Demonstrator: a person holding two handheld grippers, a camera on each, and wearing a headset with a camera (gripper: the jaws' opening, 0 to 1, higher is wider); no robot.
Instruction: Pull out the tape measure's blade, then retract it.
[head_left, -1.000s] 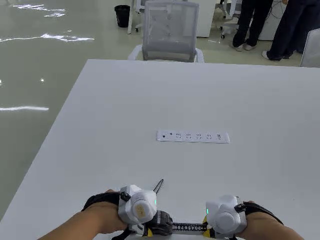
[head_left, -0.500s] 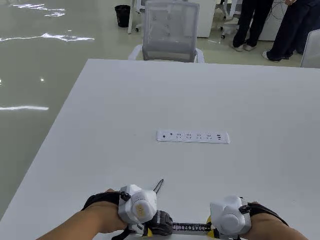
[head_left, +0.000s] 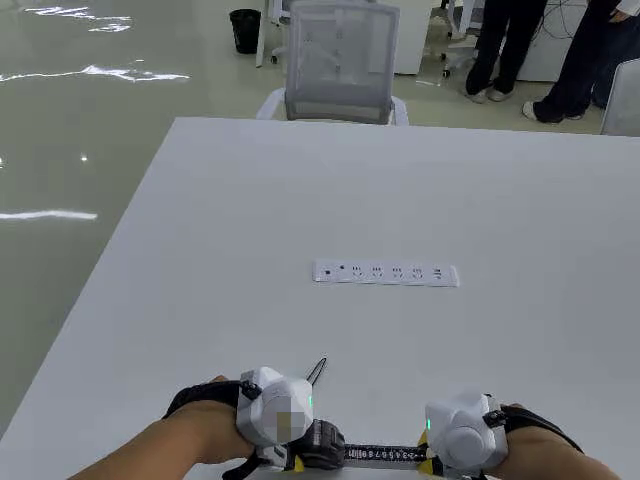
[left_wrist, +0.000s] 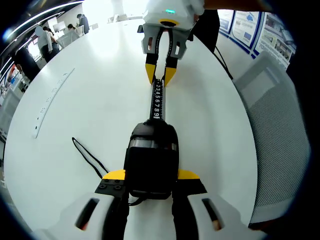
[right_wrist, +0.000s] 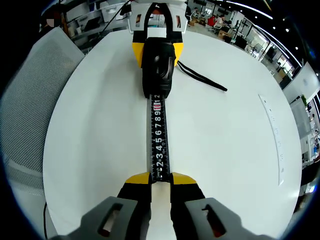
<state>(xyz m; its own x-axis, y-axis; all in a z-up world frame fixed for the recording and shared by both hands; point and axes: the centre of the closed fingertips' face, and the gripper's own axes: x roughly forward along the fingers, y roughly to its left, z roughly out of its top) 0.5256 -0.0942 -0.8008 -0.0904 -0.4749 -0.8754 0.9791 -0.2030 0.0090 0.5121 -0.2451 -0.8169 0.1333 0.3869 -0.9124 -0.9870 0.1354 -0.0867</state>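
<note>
**Tape measure with its blade partly drawn, at the near edge of the bench (head_left: 300, 200).** The left hand-held gripper (left_wrist: 151, 176) has its jaws closed on the sides of the black tape measure (left_wrist: 151, 150), pinning the case so that it cannot slide toward the pull. The right hand-held gripper (right_wrist: 160, 179) faces it, its yellow-tipped jaws pinched on the free end of the blade (right_wrist: 158, 135). The two stand near one another, with a short run of numbered blade stretched straight between them. Whether the blade touches the bench cannot be told. The opposed, in-line grips let the blade leave the case mouth without kinking. The wrist strap (right_wrist: 200, 77) trails loose on the bench, clear of the blade. A power strip (head_left: 386, 273) lies well apart, toward the middle of the bench, and a chair (head_left: 338, 60) stands at the far side. By judgement the pull-out is in hand and retraction is not yet begun.
</note>
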